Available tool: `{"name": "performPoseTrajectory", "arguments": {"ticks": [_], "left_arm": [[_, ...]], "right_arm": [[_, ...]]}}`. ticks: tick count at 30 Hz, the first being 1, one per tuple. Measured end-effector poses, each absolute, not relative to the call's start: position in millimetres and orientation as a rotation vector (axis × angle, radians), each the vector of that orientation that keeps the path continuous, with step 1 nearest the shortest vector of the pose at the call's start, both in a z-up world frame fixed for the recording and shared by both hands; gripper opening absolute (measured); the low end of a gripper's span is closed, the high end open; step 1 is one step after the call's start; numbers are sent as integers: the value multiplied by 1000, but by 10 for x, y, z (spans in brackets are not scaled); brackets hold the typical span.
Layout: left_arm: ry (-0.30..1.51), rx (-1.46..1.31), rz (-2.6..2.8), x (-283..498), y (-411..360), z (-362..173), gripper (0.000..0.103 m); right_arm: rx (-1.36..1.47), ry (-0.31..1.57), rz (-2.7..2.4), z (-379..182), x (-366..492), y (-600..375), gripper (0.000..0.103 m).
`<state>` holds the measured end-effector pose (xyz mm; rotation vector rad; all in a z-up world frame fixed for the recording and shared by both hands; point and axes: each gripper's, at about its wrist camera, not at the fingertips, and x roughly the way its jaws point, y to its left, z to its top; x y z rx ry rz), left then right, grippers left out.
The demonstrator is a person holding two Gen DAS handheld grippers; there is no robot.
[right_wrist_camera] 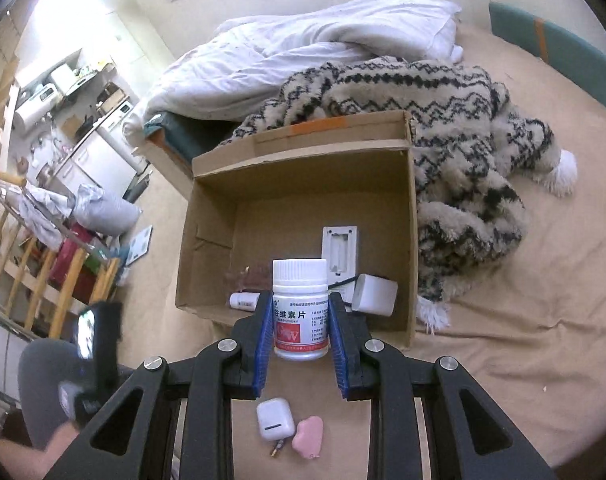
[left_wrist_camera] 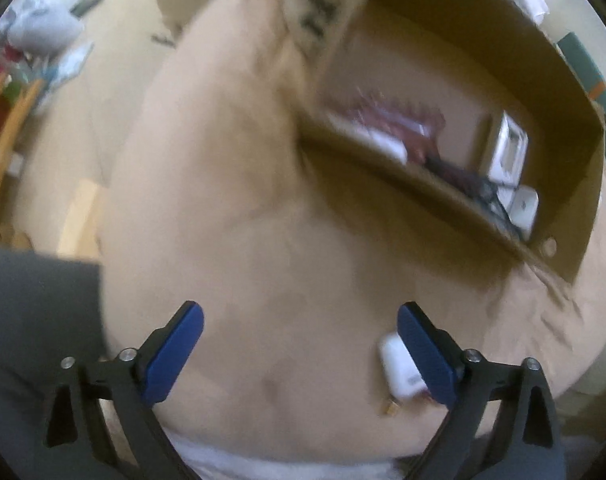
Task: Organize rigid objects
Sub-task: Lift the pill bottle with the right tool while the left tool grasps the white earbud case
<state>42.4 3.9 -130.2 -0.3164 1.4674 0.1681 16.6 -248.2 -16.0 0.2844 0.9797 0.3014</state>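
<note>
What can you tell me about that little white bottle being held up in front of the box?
The white bottle is a small, plastic-looking pill bottle with a ribbed white screw cap, shut. Its label carries blue Chinese print and a red block with pale letters. It stands upright, clamped at its sides between the blue pads of the right tool, apparently lifted clear of the tan bed sheet. Behind it sits the open cardboard box. Only the pads appear to touch it.
</note>
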Motion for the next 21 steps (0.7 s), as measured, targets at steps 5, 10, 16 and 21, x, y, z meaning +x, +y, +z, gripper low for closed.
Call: {"name": "performPoseTrajectory", "arguments": {"ticks": [5, 10, 16, 21], "left_arm": [[1557, -348, 124, 312, -380, -1504, 91], [1597, -346, 135, 277, -613, -1641, 91], [1651, -346, 192, 284, -733, -1800, 75], [1632, -293, 228, 317, -744, -1797, 40]], "right_arm": [[300, 985, 320, -165, 186, -2481, 28], [275, 980, 314, -150, 190, -2460, 28], [257, 993, 312, -169, 217, -2425, 28], [235, 1007, 309, -209, 227, -2373, 28]]}}
